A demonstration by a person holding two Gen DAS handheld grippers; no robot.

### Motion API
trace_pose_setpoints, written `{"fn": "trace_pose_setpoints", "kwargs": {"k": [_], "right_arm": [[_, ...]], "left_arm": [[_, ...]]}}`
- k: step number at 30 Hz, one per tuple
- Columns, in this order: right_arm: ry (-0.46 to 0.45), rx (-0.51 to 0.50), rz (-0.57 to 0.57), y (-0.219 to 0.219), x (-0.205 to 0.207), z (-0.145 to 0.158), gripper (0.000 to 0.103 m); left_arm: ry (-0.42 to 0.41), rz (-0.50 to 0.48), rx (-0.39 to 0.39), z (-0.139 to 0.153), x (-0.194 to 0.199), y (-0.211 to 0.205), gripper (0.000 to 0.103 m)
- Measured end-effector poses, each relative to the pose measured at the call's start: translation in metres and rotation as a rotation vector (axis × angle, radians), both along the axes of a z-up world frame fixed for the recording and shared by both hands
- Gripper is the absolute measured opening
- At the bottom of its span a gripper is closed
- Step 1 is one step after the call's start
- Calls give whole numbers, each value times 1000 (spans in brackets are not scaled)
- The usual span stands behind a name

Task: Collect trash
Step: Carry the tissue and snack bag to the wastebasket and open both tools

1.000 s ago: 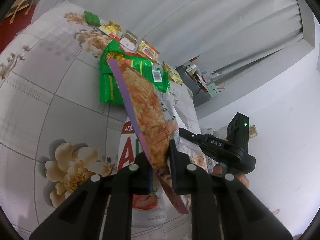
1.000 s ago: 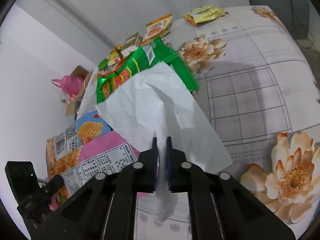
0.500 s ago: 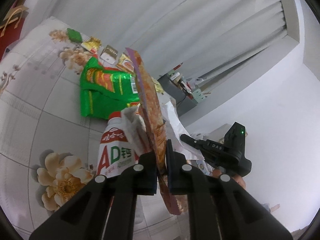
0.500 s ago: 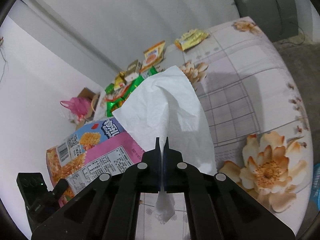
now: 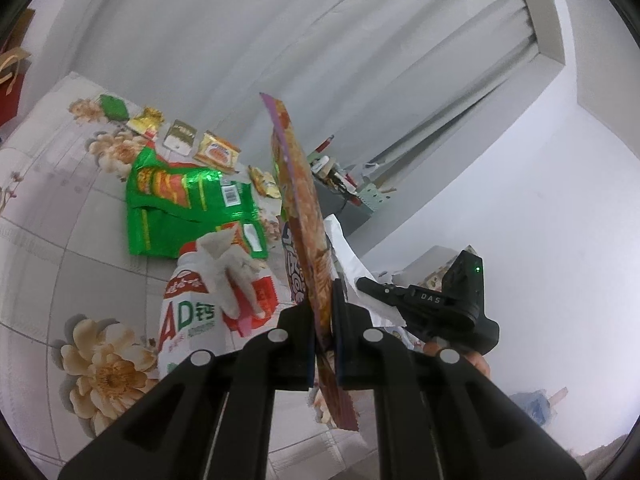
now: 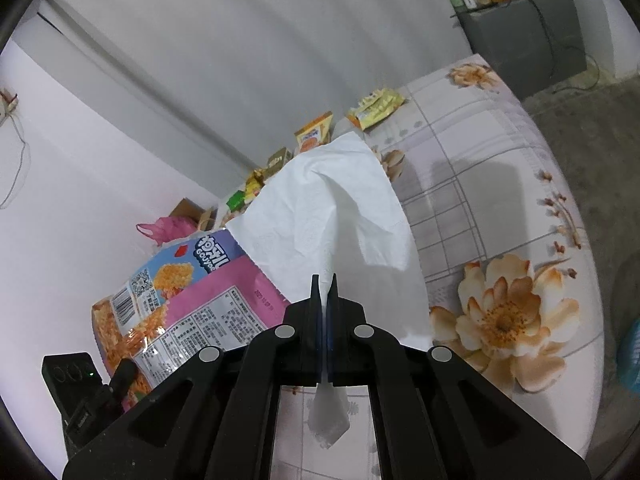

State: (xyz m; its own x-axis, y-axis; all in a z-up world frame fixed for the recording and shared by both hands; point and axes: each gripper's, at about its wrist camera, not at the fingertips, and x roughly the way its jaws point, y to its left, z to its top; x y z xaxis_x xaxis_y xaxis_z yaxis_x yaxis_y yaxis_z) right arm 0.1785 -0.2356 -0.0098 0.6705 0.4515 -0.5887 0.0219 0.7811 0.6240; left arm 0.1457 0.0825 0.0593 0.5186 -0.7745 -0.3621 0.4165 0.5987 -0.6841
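Note:
My left gripper [image 5: 322,300] is shut on a pink and orange snack bag [image 5: 300,216], which stands edge-on above the flowered table [image 5: 48,208]. In the right wrist view the same snack bag [image 6: 188,304] shows its printed face at lower left. My right gripper [image 6: 323,292] is shut on a white tissue [image 6: 332,216] that drapes forward over the fingers, its tail hanging below them. A white AD bottle [image 5: 188,316] with a crumpled tissue [image 5: 232,268] on it lies on the table left of my left gripper. A green snack bag [image 5: 184,208] lies beyond it.
Several small wrappers [image 5: 180,136] line the table's far edge by the grey curtain [image 5: 280,40]. A yellow wrapper [image 6: 376,106] and an orange packet [image 6: 314,134] lie at the far side. A grey cabinet [image 6: 520,36] with clutter stands beyond the table. A pink plastic bag [image 6: 168,228] sits by the wall.
Both grippers have risen off the table with their loads. The snack bag has turned from face-on to edge-on, uncovering the bottle. The tissue now hangs free above the table.

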Motion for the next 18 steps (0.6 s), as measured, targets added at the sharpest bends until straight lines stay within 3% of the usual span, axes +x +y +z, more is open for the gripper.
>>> {"fn": "trace_pose_setpoints", "kwargs": {"k": [10, 18], "right_arm": [[-41, 19, -78, -42, -46, 8, 0], [-33, 57, -254, -118, -107, -10, 0]], "left_arm": [[-50, -75, 9, 9, -13, -39, 6], [-89, -222, 86, 10, -24, -119, 6]]}}
